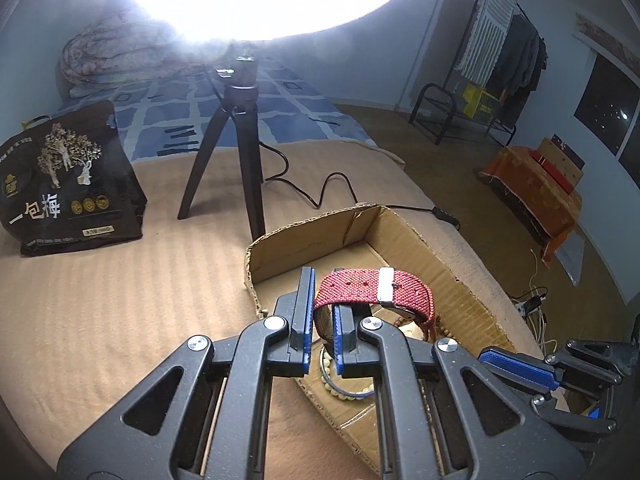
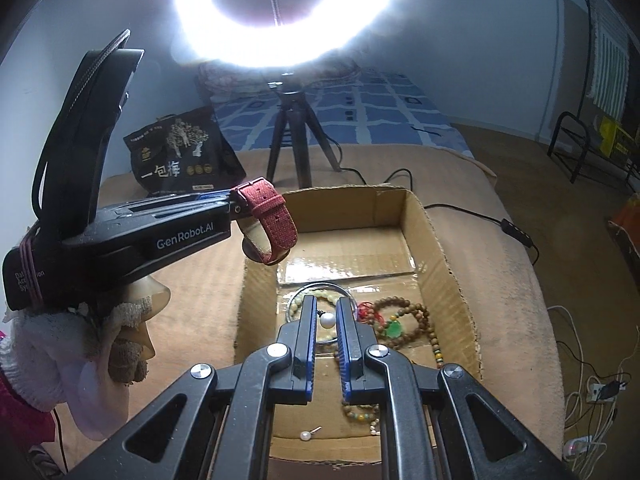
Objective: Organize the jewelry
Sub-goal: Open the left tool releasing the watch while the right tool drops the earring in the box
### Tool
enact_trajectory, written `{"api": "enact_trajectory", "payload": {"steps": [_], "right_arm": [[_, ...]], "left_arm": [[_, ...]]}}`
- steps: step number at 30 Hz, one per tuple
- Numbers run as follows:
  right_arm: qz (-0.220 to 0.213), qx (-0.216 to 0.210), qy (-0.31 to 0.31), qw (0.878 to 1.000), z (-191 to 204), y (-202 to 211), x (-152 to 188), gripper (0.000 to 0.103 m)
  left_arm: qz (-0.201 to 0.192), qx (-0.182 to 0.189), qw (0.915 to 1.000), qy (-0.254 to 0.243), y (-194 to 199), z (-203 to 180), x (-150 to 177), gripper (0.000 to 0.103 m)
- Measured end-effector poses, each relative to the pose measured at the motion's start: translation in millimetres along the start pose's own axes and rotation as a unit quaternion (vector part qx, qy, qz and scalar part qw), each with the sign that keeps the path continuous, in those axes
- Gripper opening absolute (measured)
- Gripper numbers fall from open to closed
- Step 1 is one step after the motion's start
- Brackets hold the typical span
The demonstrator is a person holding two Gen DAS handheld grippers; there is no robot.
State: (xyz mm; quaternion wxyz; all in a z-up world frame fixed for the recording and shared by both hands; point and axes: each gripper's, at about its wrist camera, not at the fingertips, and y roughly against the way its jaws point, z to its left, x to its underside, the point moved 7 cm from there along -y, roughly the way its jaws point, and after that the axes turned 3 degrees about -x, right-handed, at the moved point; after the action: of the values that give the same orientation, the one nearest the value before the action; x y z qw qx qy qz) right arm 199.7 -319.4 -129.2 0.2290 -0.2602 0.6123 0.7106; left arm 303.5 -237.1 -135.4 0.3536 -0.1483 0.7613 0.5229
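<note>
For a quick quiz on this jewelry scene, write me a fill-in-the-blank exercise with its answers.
1. The left gripper holds a watch with a ____ strap.
2. The watch hangs above a ____ box.
3. Between the fingers of the right gripper a white ____ shows.
4. Behind the box, a ring light stands on a black ____.

Answers: red; cardboard; pearl; tripod

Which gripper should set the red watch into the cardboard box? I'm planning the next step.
Left. The left gripper already pinches the red watch above the cardboard box; the right gripper hangs empty over the bracelets.
</note>
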Motion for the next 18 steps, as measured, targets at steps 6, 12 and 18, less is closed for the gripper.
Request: {"api": "enact_trajectory", "payload": {"steps": [6,12,18], "right_arm": [[0.006,0.007,-0.008,1.0,-8,-3,1,0.008],[0.01,0.01,-0.014,1.0,-12,-5,1,0.009],[0.01,0.013,-0.017,1.0,-14,-4,1,0.024]], "left_arm": [[0.003,-0.001,1.0,-0.001,-6,-4,-1,0.006],[0.005,-0.003,1.0,-0.006,-10,-7,-2,0.006],[0.005,-0.012,0.9999,-0.006,-11,-8,-2,0.031]]}}
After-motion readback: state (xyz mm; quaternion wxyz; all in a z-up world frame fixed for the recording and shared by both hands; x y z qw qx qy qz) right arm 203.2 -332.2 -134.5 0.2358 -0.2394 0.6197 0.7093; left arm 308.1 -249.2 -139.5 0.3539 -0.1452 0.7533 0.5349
